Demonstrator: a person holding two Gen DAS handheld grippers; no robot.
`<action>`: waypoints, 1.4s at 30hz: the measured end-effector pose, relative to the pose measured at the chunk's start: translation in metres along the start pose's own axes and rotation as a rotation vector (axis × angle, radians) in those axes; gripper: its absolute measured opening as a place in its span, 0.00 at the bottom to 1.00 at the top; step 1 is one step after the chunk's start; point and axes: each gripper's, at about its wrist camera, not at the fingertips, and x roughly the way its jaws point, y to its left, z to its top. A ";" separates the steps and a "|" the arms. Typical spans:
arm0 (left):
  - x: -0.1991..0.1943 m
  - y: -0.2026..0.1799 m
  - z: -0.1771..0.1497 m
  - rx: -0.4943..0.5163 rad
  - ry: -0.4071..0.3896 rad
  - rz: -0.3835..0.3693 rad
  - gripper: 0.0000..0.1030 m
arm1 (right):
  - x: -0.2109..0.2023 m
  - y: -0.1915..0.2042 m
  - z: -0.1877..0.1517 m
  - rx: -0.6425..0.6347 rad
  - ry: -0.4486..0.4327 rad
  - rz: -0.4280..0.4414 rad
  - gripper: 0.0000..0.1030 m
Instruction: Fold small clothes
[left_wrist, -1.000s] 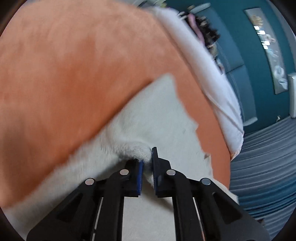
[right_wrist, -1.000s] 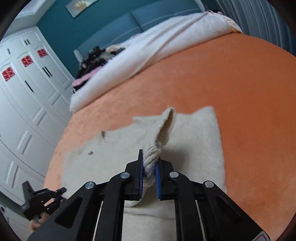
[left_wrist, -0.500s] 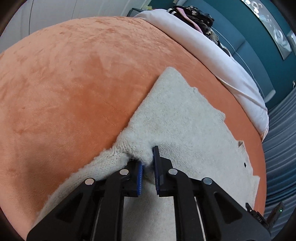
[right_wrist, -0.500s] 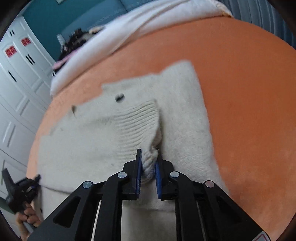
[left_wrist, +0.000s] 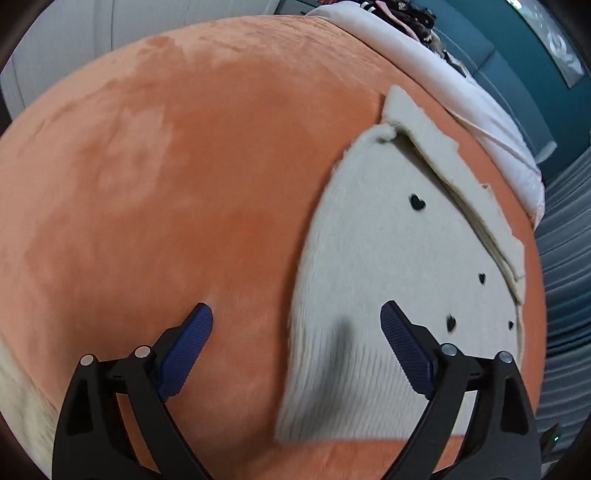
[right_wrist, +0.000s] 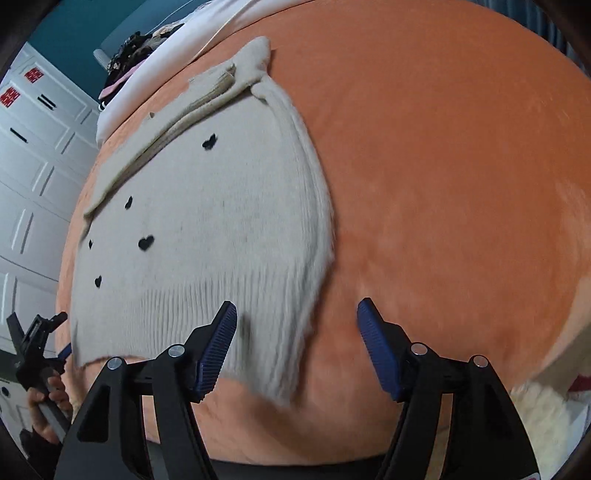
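A cream knit garment with small black hearts (left_wrist: 388, 266) lies folded flat on the orange blanket (left_wrist: 184, 184). It also shows in the right wrist view (right_wrist: 221, 229), with a folded-in part along its far edge. My left gripper (left_wrist: 295, 325) is open and empty, hovering over the garment's near left edge. My right gripper (right_wrist: 295, 317) is open and empty over the garment's near right edge. The left gripper (right_wrist: 37, 339), held in a hand, shows at the lower left of the right wrist view.
A white duvet (left_wrist: 461, 96) with dark clothes (right_wrist: 129, 59) on it lies at the far end of the bed. White wardrobe doors (right_wrist: 33, 155) stand to the left in the right wrist view. A teal wall (left_wrist: 517, 48) and grey curtain (left_wrist: 569, 236) lie beyond.
Both grippers were shut on the garment's hem; they have opened and let go. The hem half now lies folded over, hearts facing up, and both grippers have pulled back.
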 end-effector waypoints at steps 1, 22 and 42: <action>-0.003 -0.002 -0.006 0.005 -0.015 -0.004 0.92 | 0.000 0.005 -0.004 -0.006 0.000 0.015 0.70; -0.108 -0.023 -0.060 0.188 0.125 -0.142 0.07 | -0.111 0.020 -0.025 -0.023 -0.030 0.246 0.07; -0.098 -0.116 0.051 0.331 -0.109 -0.169 0.20 | -0.082 0.055 0.113 -0.045 -0.268 0.328 0.19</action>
